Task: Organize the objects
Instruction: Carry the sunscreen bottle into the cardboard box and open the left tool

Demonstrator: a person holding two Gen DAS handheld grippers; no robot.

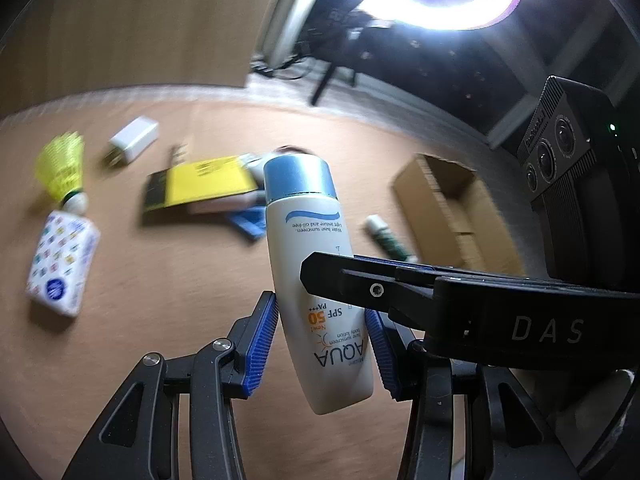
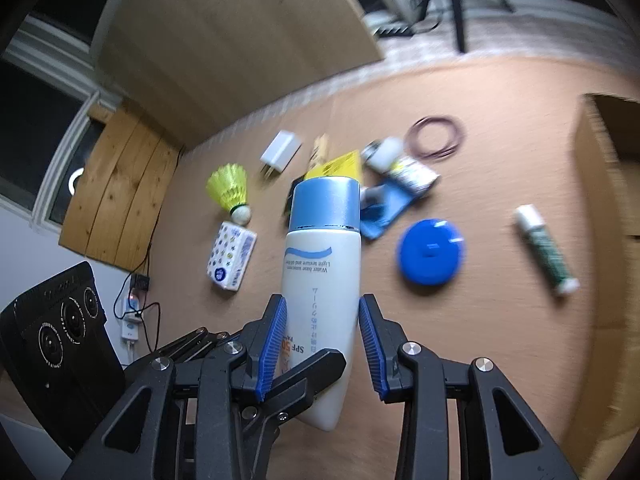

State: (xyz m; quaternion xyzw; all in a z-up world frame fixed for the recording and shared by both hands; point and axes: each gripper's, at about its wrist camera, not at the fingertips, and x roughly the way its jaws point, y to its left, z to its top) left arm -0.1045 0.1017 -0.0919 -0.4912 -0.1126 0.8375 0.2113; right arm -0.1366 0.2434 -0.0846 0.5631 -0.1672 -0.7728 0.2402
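Evidently mid-air, above the brown table (image 1: 160,340): white sunscreen bottle (image 1: 308,232) with a blue cap, cap end pointing away from both cameras, base end toward them. Clamped near its lower half by the left gripper (image 1: 320,308), blue ribbed pads pressed on both sides, bottle leaning slightly in that view. Crossed in front by one black finger of the right gripper (image 2: 322,304), which brackets the same bottle from another angle. Near pad against the bottle wall, far pad just beside it; cannot tell whether it squeezes or merely flanks.

Scattered on the table beyond, well apart from the bottle:
- yellow shuttlecock (image 2: 230,188), cork end touching or just beside a patterned tissue pack (image 2: 232,256)
- white wall charger (image 2: 280,152) farther back
- yellow card (image 1: 208,180) partly over a blue cloth (image 2: 384,208), details blurred
- blue round tape measure (image 2: 430,252) near the cloth
- thin rubber band loop (image 2: 436,136) behind it
- green-and-white tube (image 2: 546,248) lying flat, near an open cardboard box (image 1: 448,200) at the right edge
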